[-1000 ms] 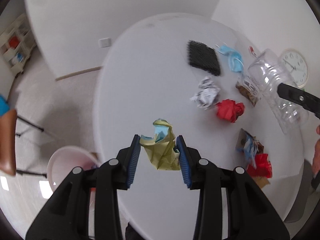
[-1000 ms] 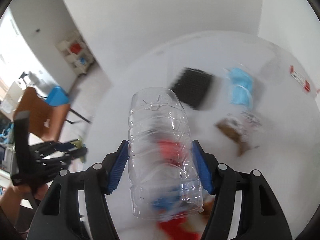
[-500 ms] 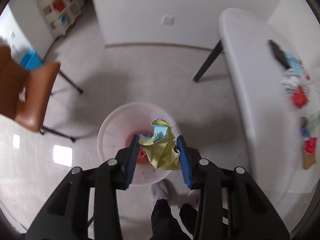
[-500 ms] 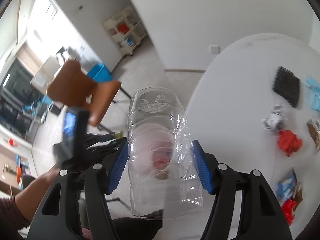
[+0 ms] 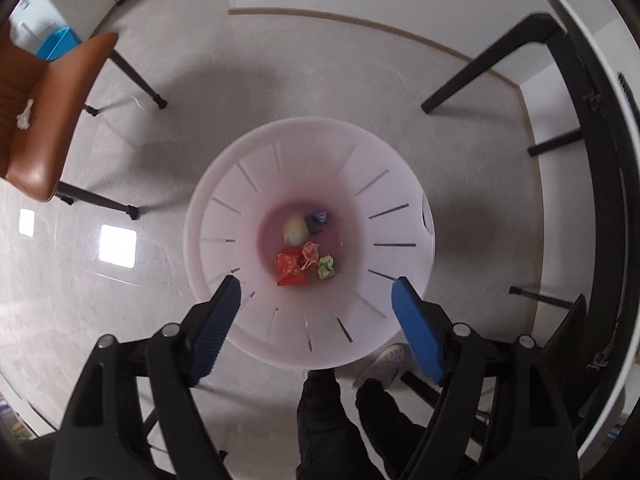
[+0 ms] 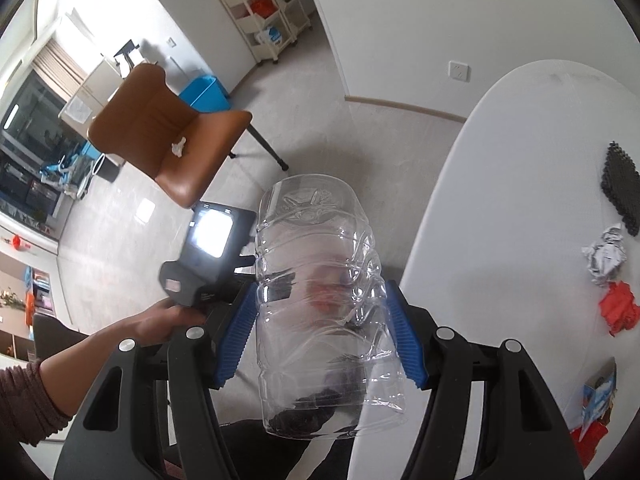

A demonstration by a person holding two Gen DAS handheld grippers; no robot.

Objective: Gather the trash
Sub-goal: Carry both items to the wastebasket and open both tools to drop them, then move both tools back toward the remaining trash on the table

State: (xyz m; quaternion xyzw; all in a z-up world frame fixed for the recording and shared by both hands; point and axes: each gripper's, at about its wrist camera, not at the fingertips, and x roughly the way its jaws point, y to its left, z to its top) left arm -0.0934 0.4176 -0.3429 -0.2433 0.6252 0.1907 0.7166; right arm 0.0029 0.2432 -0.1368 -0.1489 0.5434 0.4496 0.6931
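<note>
My left gripper [image 5: 316, 285] points straight down over the white slotted bin [image 5: 224, 184] on the floor; its jaws are opening, with nothing between the blue pads. At the bin's bottom lie a blurred yellow wad [image 5: 295, 230], a red wrapper [image 5: 289, 267], a pink scrap and a green wad [image 5: 326, 267]. My right gripper [image 6: 320, 292] is shut on a crushed clear plastic bottle [image 6: 316, 216], held beside the white table [image 6: 500, 160]. On that table lie a grey crumpled paper [image 6: 606, 256], a red wad [image 6: 618, 308] and torn wrappers [image 6: 598, 396].
A brown chair [image 5: 44, 120] stands left of the bin, with a white scrap on its seat. Black table legs [image 5: 488, 64] rise to the right. The person's legs and shoe [image 5: 384, 360] are just below the bin. A black mat [image 6: 622, 188] lies on the table.
The left gripper swung from the table to above the bin, sank toward it and opened; the yellow wad left its jaws. The right gripper carried the bottle off the table's edge toward the bin side.
</note>
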